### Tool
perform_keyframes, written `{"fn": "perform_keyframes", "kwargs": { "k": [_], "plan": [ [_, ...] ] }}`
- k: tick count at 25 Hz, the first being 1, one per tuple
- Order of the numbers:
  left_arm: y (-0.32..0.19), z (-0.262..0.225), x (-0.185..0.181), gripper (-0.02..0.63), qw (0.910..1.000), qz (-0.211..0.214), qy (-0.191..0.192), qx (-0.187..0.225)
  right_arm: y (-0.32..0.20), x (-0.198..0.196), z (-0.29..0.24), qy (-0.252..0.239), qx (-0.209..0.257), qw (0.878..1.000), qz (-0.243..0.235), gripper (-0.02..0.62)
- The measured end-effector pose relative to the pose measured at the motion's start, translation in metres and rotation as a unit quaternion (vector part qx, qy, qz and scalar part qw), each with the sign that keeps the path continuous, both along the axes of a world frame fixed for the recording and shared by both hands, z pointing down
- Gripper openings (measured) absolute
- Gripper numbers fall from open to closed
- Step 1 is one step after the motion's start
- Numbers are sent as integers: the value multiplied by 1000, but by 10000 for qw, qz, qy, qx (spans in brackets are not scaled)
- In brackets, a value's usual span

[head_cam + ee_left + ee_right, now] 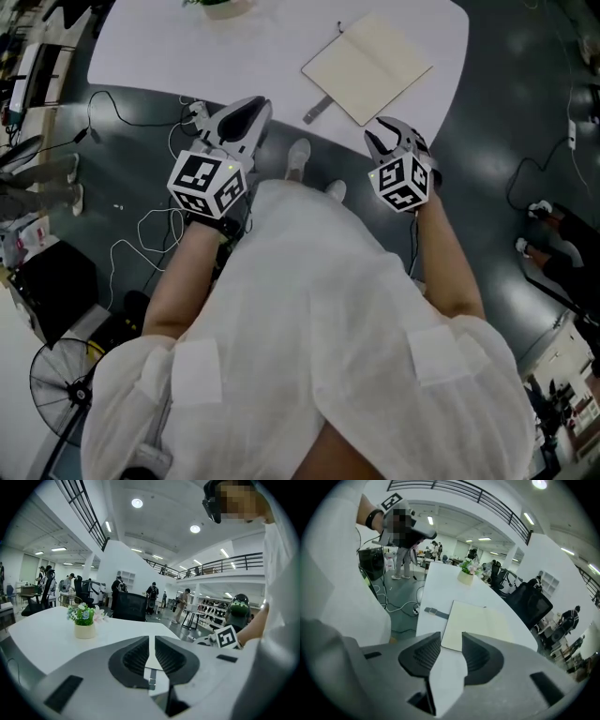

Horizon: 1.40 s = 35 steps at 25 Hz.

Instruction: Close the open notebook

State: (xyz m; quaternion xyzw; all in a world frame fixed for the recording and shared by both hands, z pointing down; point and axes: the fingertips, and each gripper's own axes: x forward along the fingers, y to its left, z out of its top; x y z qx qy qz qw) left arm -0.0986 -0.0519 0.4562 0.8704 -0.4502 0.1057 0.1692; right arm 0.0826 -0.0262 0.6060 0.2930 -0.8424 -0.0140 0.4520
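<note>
- On the white round-edged table, near its front edge on the person's right, the open notebook with blank cream pages lies flat, both pages up and nothing resting on it.
- Just beside the notebook's near-left corner, a short dark grey strap lies on the tabletop; whether it is joined to the notebook can't be told.
- Right gripper, a grey two-jaw tool with a marker cube, is off the table edge, tilted down toward the notebook and not touching it. Its jaws are spread wide and empty. In the right gripper view, the notebook's near corner shows ahead through the gap.
- Left gripper, the same grey build, is at the table's front edge, well to the left of the notebook. Its jaws are released, with only a thin slit between the tips and nothing in it.
- Small cream pot of flowers stands at the far side of the table, well apart from the notebook.
- White cables lie on the dark grey floor under the person's left arm.
</note>
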Motion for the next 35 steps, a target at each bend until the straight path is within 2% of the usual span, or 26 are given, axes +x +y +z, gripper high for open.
{"fn": "perform_keyframes", "kwargs": {
  "k": [9,17,24,30,35],
  "plan": [
    [-6,9,-8,34,9999,-27,-13,-160,-1,-17,47,951,-84,9921,-816,147],
    [-8,12,-22,34,9997,-122,-27,-217,-4,-18,74,1692,19,9798,-1065,147],
    [-13,18,-23,34,9996,-87,-21,-258,-7,-17,90,1991,-2,9730,-1167,146],
    [-15,16,-25,34,9996,-46,-22,-270,-10,-15,85,2076,238,9718,-1093,124],
    [-17,12,-23,34,9997,39,-5,-221,-11,-14,75,1991,178,9756,-913,135]
  ]
}}
